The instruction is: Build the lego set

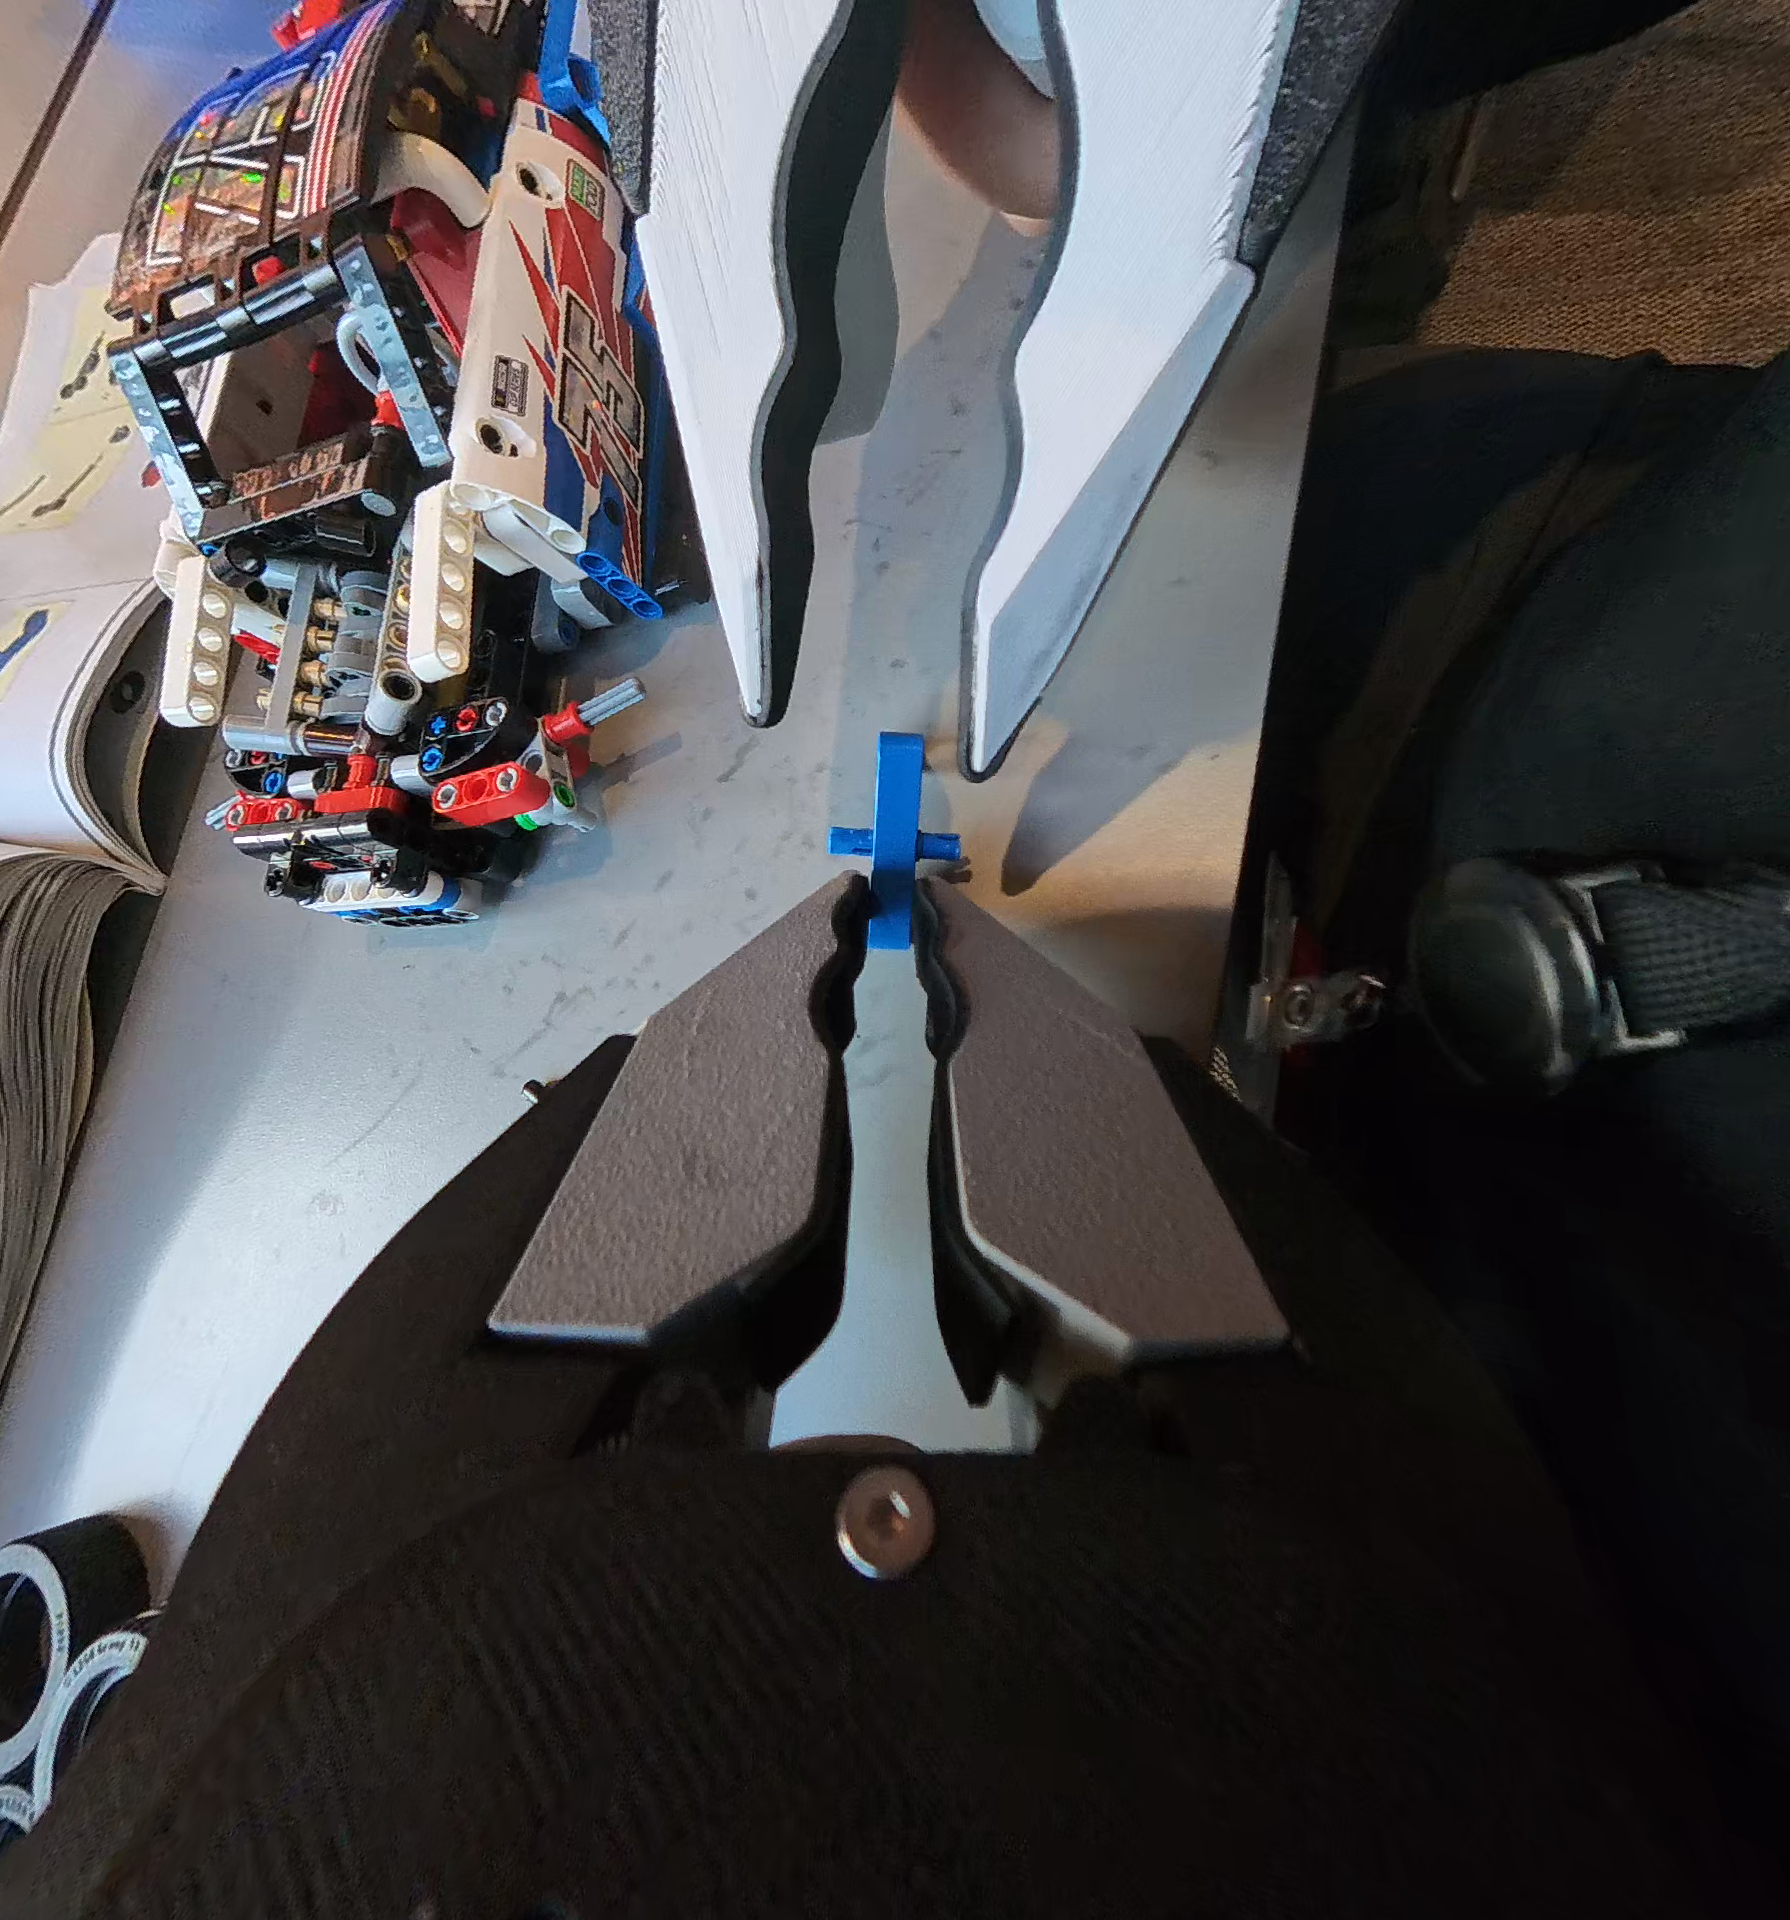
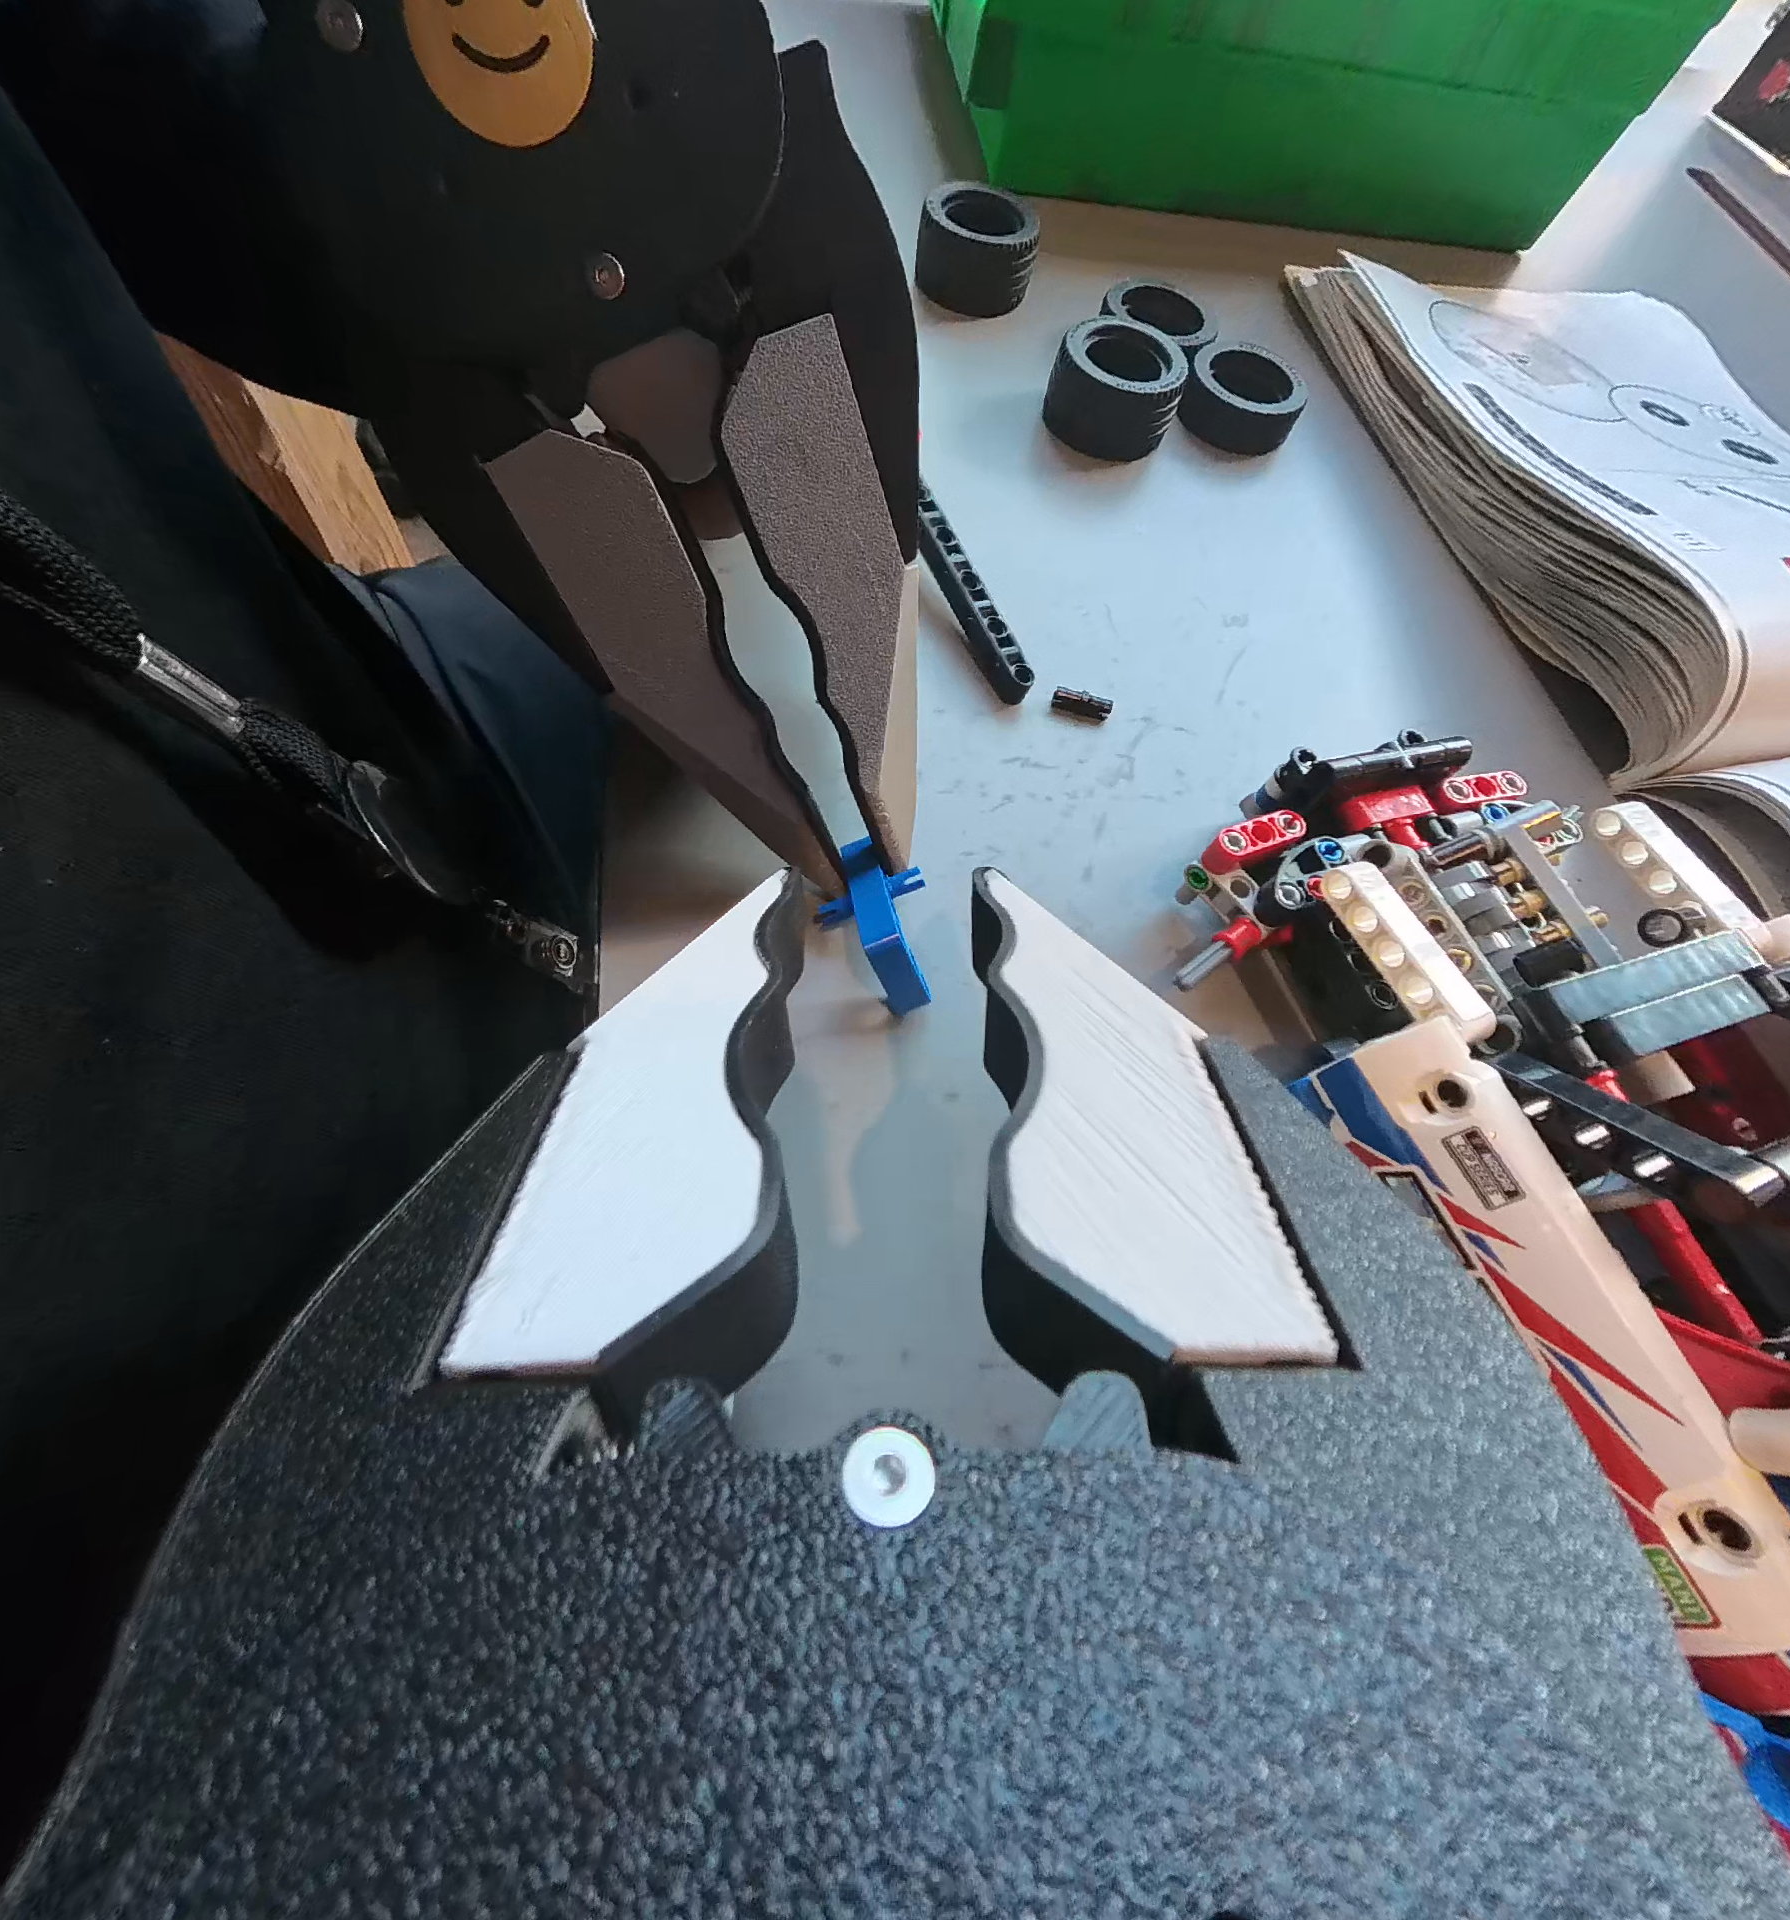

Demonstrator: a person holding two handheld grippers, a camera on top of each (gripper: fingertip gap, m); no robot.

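My left gripper (image 1: pixel 889 883), with dark grey fingers, is shut on a small blue lego beam (image 1: pixel 893 821) that has a blue pin through it, held just above the grey table. My right gripper (image 2: pixel 886 883), with white fingers, is open and empty; its tips sit on either side of the blue beam's (image 2: pixel 886 935) free end, apart from it. In the left wrist view the right gripper (image 1: pixel 865 743) faces mine from above. The left gripper (image 2: pixel 855 868) also shows in the right wrist view. The half-built red, white and blue lego car (image 1: pixel 392 436) lies to the side (image 2: pixel 1473 987).
An open instruction booklet (image 2: pixel 1618 499) lies beyond the car. Several black tyres (image 2: pixel 1114 390) stand near a green bin (image 2: pixel 1286 114). A long black beam (image 2: pixel 974 613) and a small black pin (image 2: pixel 1081 701) lie on the table (image 2: pixel 1182 644). A person in dark clothing (image 2: pixel 143 935) is at the table edge. My left and right fingertips are right by each other.
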